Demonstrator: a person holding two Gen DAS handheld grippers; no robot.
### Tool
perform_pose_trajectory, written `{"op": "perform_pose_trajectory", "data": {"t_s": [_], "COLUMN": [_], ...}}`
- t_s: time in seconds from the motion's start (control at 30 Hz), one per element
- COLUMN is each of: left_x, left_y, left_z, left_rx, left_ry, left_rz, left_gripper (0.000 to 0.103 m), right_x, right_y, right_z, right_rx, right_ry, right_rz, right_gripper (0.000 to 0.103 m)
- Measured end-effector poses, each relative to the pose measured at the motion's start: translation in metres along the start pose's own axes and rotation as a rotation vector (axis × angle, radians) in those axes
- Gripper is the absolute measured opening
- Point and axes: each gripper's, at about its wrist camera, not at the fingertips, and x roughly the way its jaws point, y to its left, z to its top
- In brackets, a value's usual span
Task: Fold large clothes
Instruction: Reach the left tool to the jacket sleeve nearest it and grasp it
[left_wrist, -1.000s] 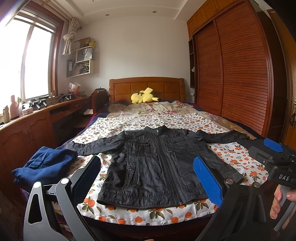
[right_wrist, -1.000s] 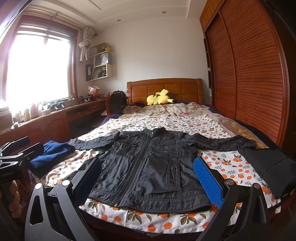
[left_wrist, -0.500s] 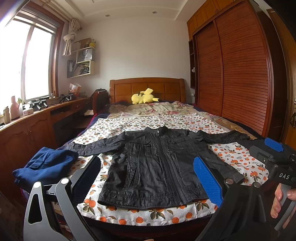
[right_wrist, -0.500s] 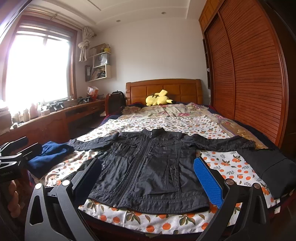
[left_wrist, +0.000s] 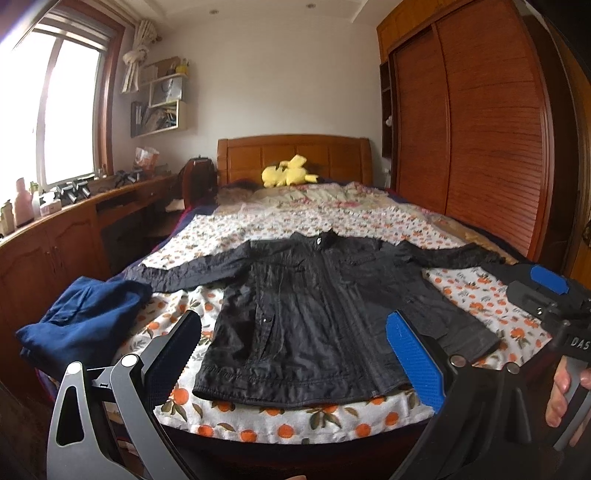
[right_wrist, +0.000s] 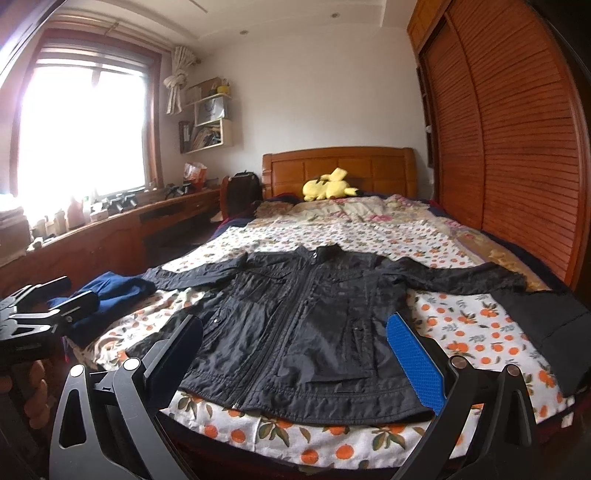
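A black zip jacket (left_wrist: 314, 317) (right_wrist: 314, 325) lies flat and face up on the bed, sleeves spread to both sides, hem toward me. My left gripper (left_wrist: 291, 332) hangs open in front of the hem, nothing between its fingers. My right gripper (right_wrist: 295, 332) is likewise open and empty, short of the hem. In the left wrist view the right gripper's body (left_wrist: 550, 295) shows at the right edge with a hand (left_wrist: 561, 391) on its handle. The left gripper's body (right_wrist: 40, 314) appears at the left edge of the right wrist view.
A crumpled blue garment (left_wrist: 81, 317) lies at the bed's left corner, and a dark garment (right_wrist: 546, 321) at the right edge. A yellow plush toy (left_wrist: 288, 173) sits by the headboard. A wooden desk (left_wrist: 55, 236) runs along the left; a slatted wardrobe (left_wrist: 480, 147) stands on the right.
Both views have shifted slightly, with the jacket a little lower and nearer in frame. Both grippers stay open and the jacket has not moved.
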Motion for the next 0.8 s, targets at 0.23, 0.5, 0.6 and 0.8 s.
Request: {"op": "perform_pose_trajectory", "data": {"t_s": [0.23, 0.5, 0.6, 0.8], "left_x": [0.042, 0.081, 0.101, 0.141], "left_y": [0.026, 0.06, 0.075, 0.105], "left_z": [-0.015, -0.029, -0.035, -0.04], "left_rx": [-0.014, -0.008, 0.006, 0.001], "left_ry": [0.06, 0.144, 0.195, 0.256], "left_rz": [0.037, 0.08, 0.083, 0.101], "left_gripper": [0.101, 0.101, 0.101, 0.101], "right_x": [0.043, 0.109, 0.138, 0.195], "right_y": [0.014, 0.029, 0.036, 0.043], "right_z": [-0.003, -0.008, -0.011, -0.01], "right_rx": [-0.049, -0.088, -0.111, -0.137], "right_ry": [0.033, 0.08, 0.095, 0.125], "right_rz": [0.052, 0.111, 0.125, 0.153], "right_gripper": [0.096, 0.096, 0.096, 0.096]}}
